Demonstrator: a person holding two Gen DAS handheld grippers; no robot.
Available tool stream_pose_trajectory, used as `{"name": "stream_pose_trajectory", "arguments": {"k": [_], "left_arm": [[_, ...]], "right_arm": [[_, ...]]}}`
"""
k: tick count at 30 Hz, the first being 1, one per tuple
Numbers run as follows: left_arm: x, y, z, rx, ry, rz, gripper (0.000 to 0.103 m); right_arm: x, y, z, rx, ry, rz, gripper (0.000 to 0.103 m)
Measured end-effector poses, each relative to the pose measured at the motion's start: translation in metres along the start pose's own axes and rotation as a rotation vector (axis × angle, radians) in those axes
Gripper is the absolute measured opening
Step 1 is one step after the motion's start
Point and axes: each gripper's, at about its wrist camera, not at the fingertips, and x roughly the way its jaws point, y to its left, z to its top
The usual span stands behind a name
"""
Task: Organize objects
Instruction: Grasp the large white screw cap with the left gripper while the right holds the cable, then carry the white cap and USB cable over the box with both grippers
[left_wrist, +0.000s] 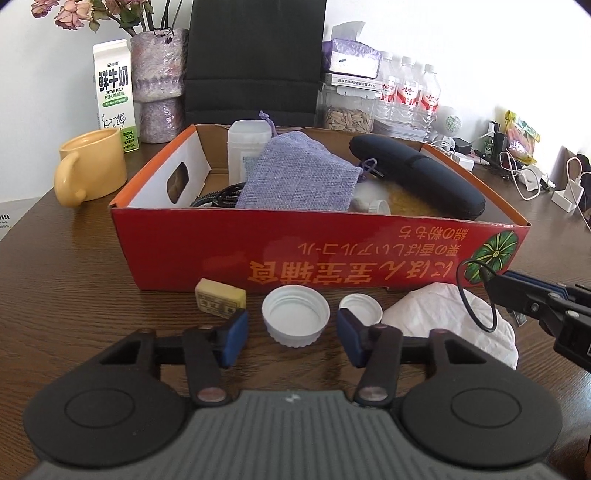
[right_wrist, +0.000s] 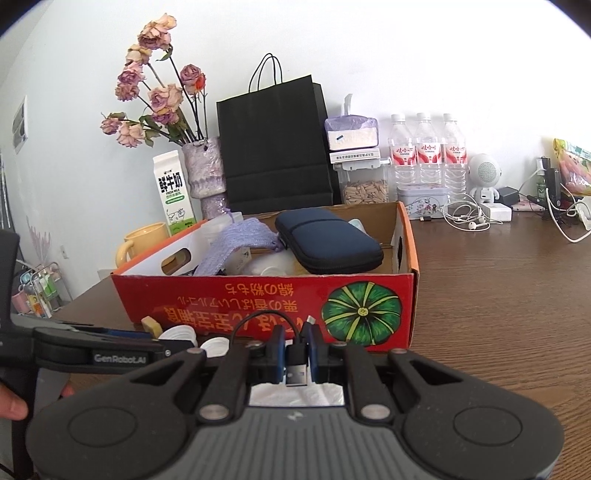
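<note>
Since the large white bottle cap (left_wrist: 295, 320) before the red box (left_wrist: 258, 251) is light, rigid and slick, the left gripper (left_wrist: 291, 332), unclenched, should pinch its ribbed rim; the right gripper (right_wrist: 295, 354) clamps a USB cable (right_wrist: 297, 365).

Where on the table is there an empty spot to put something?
Bare wood lies right of the red box, before the earphones. Crowded: in front of the box, with eraser, big cap, small cap and tissue. The box is nearly full.
</note>
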Motion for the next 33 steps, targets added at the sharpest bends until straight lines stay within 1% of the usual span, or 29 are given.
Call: {"name": "stream_pose_trajectory", "arguments": {"k": [2,7,22,28,33], "left_arm": [[0.002,-0.002,0.0,-0.001,0.005,-0.003,0.041],[0.0,-0.005,-0.002,0.006,-0.015,-0.025,0.041],[-0.032,-0.006,-0.007,0.013,-0.136,-0.007,0.041],[-0.05,-0.006,0.004,0.028,-0.199,-0.012,0.041],[-0.059,-0.002,0.018,0.035,-0.241,-0.008,0.041]], "right_arm": [[-0.001,0.002,-0.001,-0.005,-0.002,0.004,0.012],[-0.001,0.002,-0.001,-0.008,-0.004,0.007,0.012],[-0.003,0.003,-0.001,-0.018,-0.026,0.007,0.012],[-0.009,0.01,0.005,-0.05,-0.058,0.008,0.012],[-0.012,0.021,0.018,-0.098,-0.084,0.018,0.012]]}}
